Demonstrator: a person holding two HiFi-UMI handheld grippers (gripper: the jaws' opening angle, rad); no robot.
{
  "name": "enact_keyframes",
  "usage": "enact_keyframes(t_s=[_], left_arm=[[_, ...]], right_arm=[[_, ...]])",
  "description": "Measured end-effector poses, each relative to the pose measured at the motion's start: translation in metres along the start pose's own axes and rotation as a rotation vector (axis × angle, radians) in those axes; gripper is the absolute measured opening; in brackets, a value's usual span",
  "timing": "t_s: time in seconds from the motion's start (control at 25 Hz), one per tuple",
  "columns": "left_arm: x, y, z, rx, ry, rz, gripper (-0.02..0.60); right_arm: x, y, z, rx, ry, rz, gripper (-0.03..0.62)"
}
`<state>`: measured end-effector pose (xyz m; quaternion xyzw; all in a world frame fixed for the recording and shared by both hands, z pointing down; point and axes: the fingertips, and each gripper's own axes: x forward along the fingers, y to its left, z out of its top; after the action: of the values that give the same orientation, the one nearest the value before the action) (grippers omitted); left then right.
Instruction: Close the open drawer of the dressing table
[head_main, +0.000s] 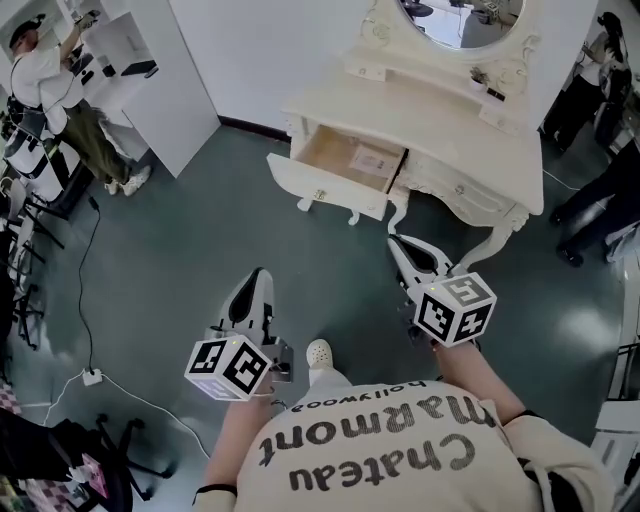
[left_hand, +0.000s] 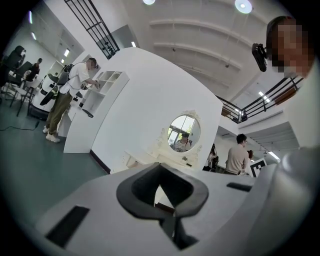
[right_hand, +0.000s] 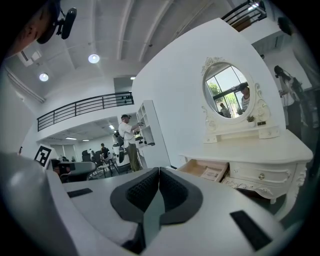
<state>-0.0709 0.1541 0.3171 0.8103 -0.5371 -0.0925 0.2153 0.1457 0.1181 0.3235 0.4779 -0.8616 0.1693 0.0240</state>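
The cream dressing table (head_main: 470, 135) with an oval mirror stands at the top of the head view. Its left drawer (head_main: 345, 165) is pulled out, with a paper lying inside; the right drawer (head_main: 465, 190) is shut. My right gripper (head_main: 395, 243) is shut and empty, its tip a short way in front of the table's leg. My left gripper (head_main: 260, 275) is also shut and empty, over the green floor short of the drawer front. The right gripper view has the open drawer (right_hand: 205, 170) beyond the closed jaws of the right gripper (right_hand: 159, 170). Past the left gripper (left_hand: 159, 167), the dressing table (left_hand: 170, 159) stands farther off.
A white shelf unit (head_main: 150, 80) stands at the left with a person (head_main: 60, 100) working at it. A cable and power strip (head_main: 92, 377) lie on the floor at the left, by a black chair (head_main: 100, 450). People (head_main: 600, 190) stand right of the table.
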Motion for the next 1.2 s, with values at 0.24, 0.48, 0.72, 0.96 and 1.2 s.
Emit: enact_keyframes(t_s=[0.24, 0.48, 0.72, 0.96, 1.2], left_arm=[[0.039, 0.035, 0.031, 0.004, 0.008, -0.028, 0.008], [0.073, 0.067, 0.055, 0.010, 0.026, -0.047, 0.008], [0.103, 0.093, 0.070, 0.001, 0.049, -0.061, 0.008], [0.129, 0.109, 0.090, 0.023, 0.051, -0.090, 0.008], [0.145, 0.126, 0.096, 0.028, 0.069, -0.117, 0.008]], right_arm=[[0.054, -0.003, 0.016, 0.014, 0.002, -0.020, 0.026], [0.098, -0.005, 0.030, 0.028, -0.004, -0.045, 0.026], [0.131, -0.011, 0.041, 0.051, -0.014, -0.077, 0.026], [0.160, -0.016, 0.053, 0.059, -0.030, -0.096, 0.026], [0.184, -0.023, 0.041, 0.067, -0.005, -0.126, 0.026]])
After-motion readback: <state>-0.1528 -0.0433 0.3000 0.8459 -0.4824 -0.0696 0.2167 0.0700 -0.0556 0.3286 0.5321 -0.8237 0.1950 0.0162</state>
